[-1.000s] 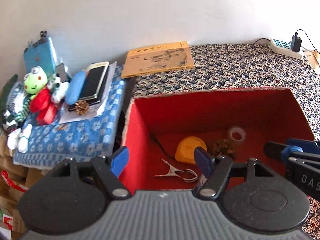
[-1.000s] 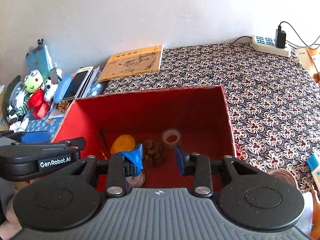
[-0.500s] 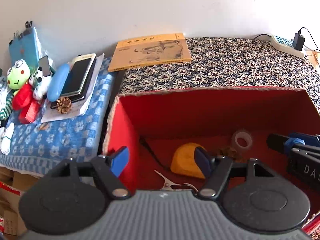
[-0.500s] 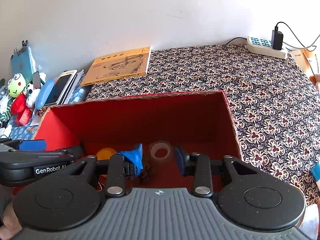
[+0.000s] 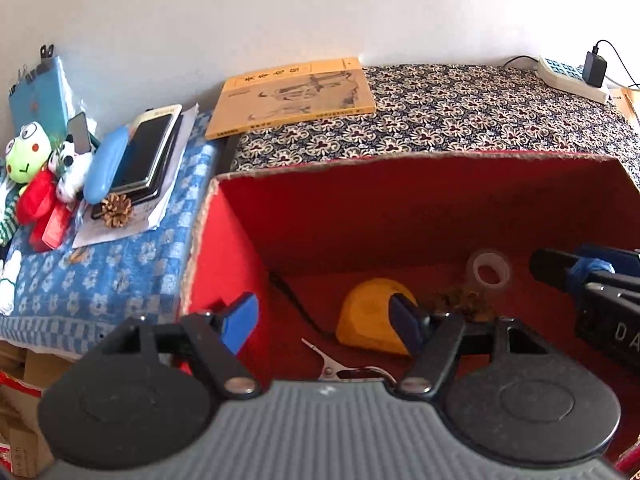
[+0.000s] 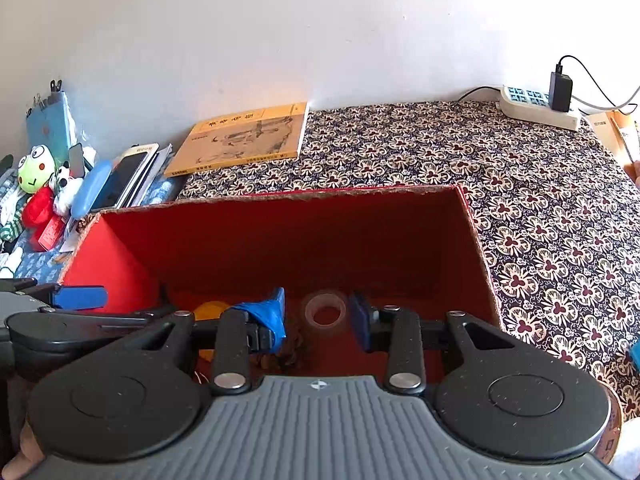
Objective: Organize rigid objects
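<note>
left wrist view: the left gripper (image 5: 324, 320) hangs over the near left corner of the red box (image 5: 400, 200), fingers spread and empty. inside on the box floor lie a yellow tape measure (image 5: 370, 316), a metal clip (image 5: 344, 368) nearer, a brown pine cone (image 5: 460, 300) and a clear tape roll (image 5: 489, 270) to the right. a second pine cone (image 5: 116, 210) sits outside on papers on the blue cloth, far left. the right gripper's (image 5: 592, 276) fingers reach in from the right.

right wrist view: the right gripper (image 6: 318, 316) is spread and empty above the tape roll (image 6: 324, 314). i judge a drop-off is done; next calls for leaving the box and fetching another rigid item, perhaps the outside pine cone.
</note>
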The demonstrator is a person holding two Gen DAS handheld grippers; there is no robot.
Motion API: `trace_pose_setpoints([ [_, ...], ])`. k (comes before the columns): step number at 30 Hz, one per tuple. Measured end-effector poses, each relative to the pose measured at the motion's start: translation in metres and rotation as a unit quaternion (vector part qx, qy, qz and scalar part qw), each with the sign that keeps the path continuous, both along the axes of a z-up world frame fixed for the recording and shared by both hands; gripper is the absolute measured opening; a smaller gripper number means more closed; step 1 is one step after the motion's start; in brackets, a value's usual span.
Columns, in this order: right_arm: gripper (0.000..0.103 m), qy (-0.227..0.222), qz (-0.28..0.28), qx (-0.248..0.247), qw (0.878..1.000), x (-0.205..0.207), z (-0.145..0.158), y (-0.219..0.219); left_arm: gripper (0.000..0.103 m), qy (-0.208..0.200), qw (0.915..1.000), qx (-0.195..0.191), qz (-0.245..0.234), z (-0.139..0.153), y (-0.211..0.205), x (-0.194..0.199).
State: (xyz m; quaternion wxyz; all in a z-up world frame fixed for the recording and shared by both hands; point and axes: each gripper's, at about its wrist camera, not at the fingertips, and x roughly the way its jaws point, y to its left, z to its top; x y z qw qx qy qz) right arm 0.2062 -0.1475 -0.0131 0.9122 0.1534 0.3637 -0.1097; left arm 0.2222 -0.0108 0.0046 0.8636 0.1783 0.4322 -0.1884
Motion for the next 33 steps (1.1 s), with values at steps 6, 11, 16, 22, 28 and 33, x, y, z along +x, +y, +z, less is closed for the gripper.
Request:
trace_pose_setpoints([
  [6,0.019,0.005,0.001,0.003,1.0,0.0,-0.001,0.001,0.071,-0.003,1.0,0.005,-0.003,-0.001,-0.001,0.0],
  [11,0.019,0.012,0.002,0.007,1.0,0.001,-0.004,0.001,0.071,-0.006,1.0,0.003,-0.004,-0.002,-0.001,-0.001],
  [16,0.018,0.013,-0.016,0.018,1.0,0.001,-0.009,-0.004,0.071,-0.006,1.0,0.001,-0.003,-0.002,-0.001,0.0],
  [22,0.018,0.013,-0.015,0.029,0.999,0.001,-0.01,-0.005,0.071,-0.006,0.9999,-0.006,-0.008,-0.002,-0.001,0.0],
  [28,0.018,0.001,-0.017,0.012,1.0,-0.002,-0.008,-0.001,0.071,-0.005,0.9998,-0.01,-0.015,-0.003,-0.001,0.0],
  [33,0.018,-0.017,-0.025,-0.006,1.0,-0.008,-0.006,0.003,0.071,-0.014,0.9997,-0.012,-0.014,-0.002,-0.001,-0.002],
])
